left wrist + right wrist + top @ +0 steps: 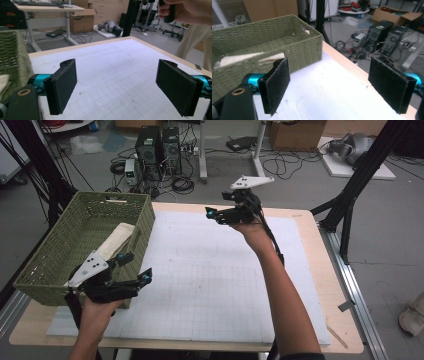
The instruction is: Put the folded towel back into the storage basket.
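Observation:
A green woven basket (55,280) stands on the table's left side with a folded beige cloth (116,240) lying inside it. My left gripper (136,266) hovers at the basket's near right corner, open, with nothing between its pads (62,87). My right gripper (217,204) is raised over the far middle of the white mat (210,280), also open and empty. In the right gripper view, the right gripper (337,87) faces the basket (294,47) and the cloth (244,58). The left gripper (125,87) looks across the mat (105,65), with the basket (10,50) at its left.
The gridded white mat covers most of the wooden table (320,240). Beyond the far edge, two computer towers (160,147), cables and desk legs sit on the floor. A black stand (350,200) rises at the right. A hand holding the right gripper's handle (185,10) shows up top.

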`<action>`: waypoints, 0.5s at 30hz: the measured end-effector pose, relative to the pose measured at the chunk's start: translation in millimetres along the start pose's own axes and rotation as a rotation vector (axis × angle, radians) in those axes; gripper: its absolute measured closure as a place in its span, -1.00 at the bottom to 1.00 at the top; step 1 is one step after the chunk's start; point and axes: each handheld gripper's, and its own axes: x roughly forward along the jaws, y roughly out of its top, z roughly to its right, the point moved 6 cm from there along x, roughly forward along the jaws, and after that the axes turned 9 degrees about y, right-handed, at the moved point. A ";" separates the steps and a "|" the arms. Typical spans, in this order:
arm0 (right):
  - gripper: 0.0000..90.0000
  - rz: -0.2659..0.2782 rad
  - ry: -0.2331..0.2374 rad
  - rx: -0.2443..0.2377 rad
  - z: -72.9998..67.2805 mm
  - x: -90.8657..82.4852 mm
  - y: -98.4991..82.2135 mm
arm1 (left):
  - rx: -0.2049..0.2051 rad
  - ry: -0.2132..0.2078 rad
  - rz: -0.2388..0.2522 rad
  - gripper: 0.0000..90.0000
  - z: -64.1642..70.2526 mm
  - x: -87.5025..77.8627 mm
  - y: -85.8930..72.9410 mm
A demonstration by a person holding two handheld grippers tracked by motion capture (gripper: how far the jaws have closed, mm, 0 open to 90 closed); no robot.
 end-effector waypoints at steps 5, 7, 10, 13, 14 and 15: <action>-0.64 0.006 -0.040 0.012 5.5 -28.9 -17.9 | 0.006 -0.037 -0.005 -0.61 10.2 13.9 0.0; -0.64 0.002 -0.055 0.020 7.8 -39.7 -26.5 | 0.010 -0.049 -0.007 -0.61 13.1 18.3 -0.1; -0.64 0.010 -0.070 0.036 9.5 -54.5 -39.0 | 0.021 -0.067 -0.009 -0.61 18.6 26.9 -0.8; -0.64 0.010 -0.087 0.045 10.4 -69.0 -52.5 | 0.035 -0.086 -0.018 -0.61 24.4 34.7 -2.6; -0.64 0.009 -0.094 0.049 10.7 -73.6 -56.6 | 0.040 -0.091 -0.022 -0.61 26.3 37.2 -3.5; -0.64 0.009 -0.101 0.050 11.7 -77.7 -60.2 | 0.041 -0.094 -0.024 -0.61 27.6 39.3 -4.1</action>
